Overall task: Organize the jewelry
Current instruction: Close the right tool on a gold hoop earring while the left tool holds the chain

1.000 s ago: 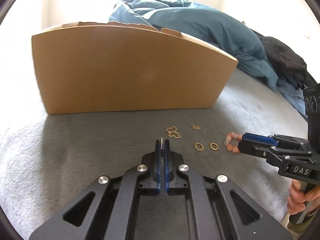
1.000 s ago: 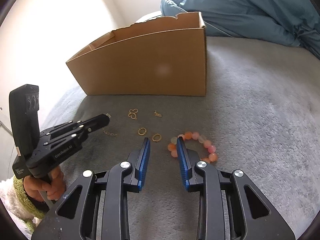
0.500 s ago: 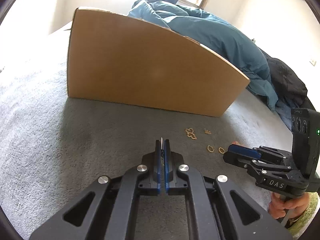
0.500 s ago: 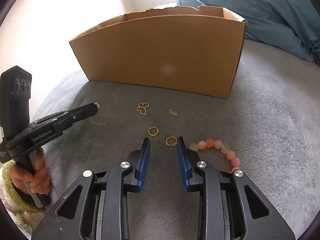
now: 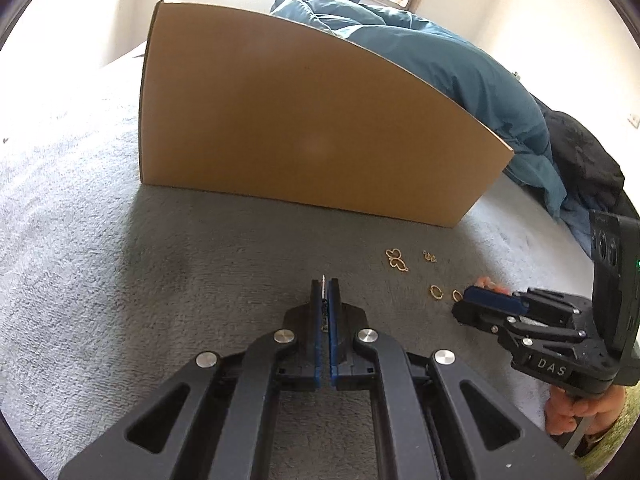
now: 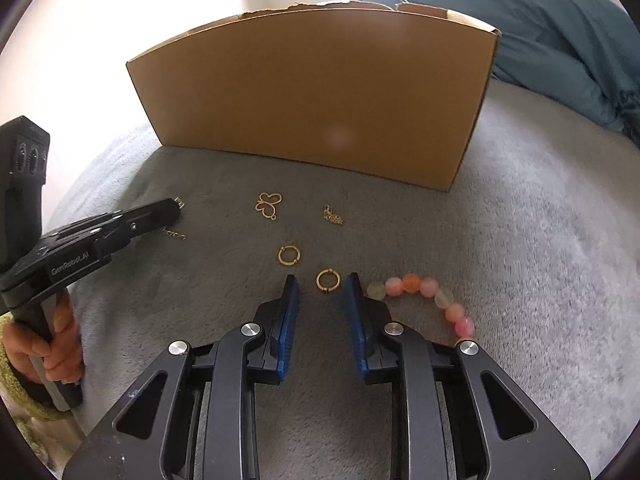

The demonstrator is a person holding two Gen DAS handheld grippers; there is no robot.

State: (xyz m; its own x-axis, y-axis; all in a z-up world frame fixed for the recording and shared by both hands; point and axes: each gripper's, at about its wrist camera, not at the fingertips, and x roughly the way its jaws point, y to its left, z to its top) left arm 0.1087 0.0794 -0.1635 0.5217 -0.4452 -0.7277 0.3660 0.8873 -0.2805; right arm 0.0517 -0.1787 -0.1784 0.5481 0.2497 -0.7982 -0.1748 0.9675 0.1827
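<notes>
Small gold pieces lie on the grey blanket in front of a cardboard box (image 6: 312, 92): a butterfly pendant (image 6: 269, 205), a small charm (image 6: 333, 215) and two rings. My right gripper (image 6: 321, 277) is low over the blanket and its jaws are closing. The nearer gold ring (image 6: 328, 280) lies between its fingertips, and the pads do not touch it. The other ring (image 6: 289, 255) sits just to the left. A pink and orange bead bracelet (image 6: 424, 292) curls along the right finger. My left gripper (image 5: 325, 282) is shut on a thin gold chain (image 6: 174, 234), which dangles from its tip.
A blue duvet (image 6: 540, 20) is heaped behind the box and to its right, with dark clothing (image 5: 580, 152) beside it. A hand in a green sleeve (image 6: 52, 344) holds the left gripper's handle. The blanket slopes away at the left edge.
My right gripper has shifted left from the bead bracelet to the nearer gold ring, and its jaws have narrowed. My left gripper has rolled slightly and still holds the chain.
</notes>
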